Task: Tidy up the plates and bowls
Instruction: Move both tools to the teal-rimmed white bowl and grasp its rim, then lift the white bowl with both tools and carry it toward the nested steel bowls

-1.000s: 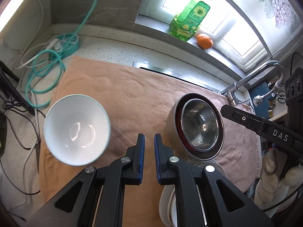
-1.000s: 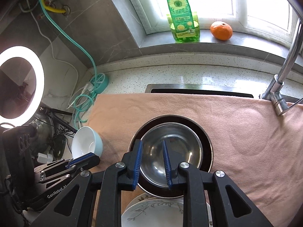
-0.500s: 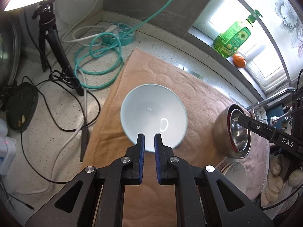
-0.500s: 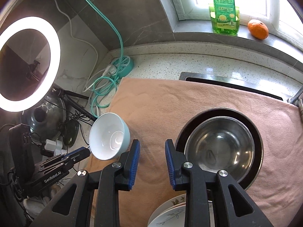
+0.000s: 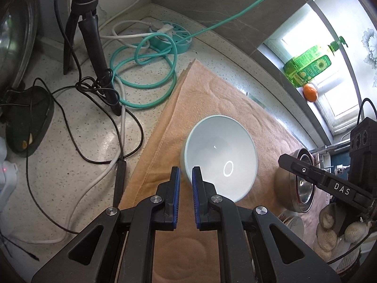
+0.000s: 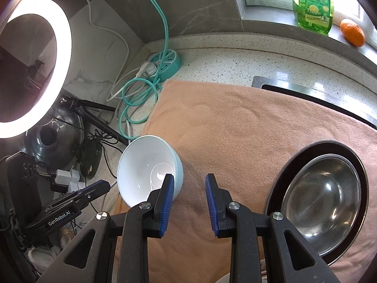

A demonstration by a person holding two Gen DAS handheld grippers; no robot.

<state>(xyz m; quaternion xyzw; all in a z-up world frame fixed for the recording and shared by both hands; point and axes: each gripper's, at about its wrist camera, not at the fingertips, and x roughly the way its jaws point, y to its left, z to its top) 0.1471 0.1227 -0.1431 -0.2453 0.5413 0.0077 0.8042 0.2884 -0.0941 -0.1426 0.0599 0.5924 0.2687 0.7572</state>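
Left wrist view: the left gripper points steeply down with its blue pads drawn in to a narrow slit and nothing plainly clamped between them. The white bowl stands upright on the peach towel, close to the towel's left edge. Its near-left rim lies right at the fingertips, and a sliver of its outer wall shows through the slit. Whether the pads touch the rim cannot be told. Most of the bowl spreads ahead and to the right of the tips. Farther right, a steel bowl sits nested in a dark outer bowl on the same towel, well apart from the white one. The tip of the right gripper reaches in front of it. The edge of 1 patterned plate peeks out below the steel bowl.

Right wrist view: the right gripper's jaws stand moderately apart, with only bare towel between them. The white bowl lies to the left of these jaws, partly behind the left finger. The steel bowl in its dark outer bowl lies to the right, clear of the right finger. The left gripper comes in from the lower left, its tip just beside the white bowl's left rim.
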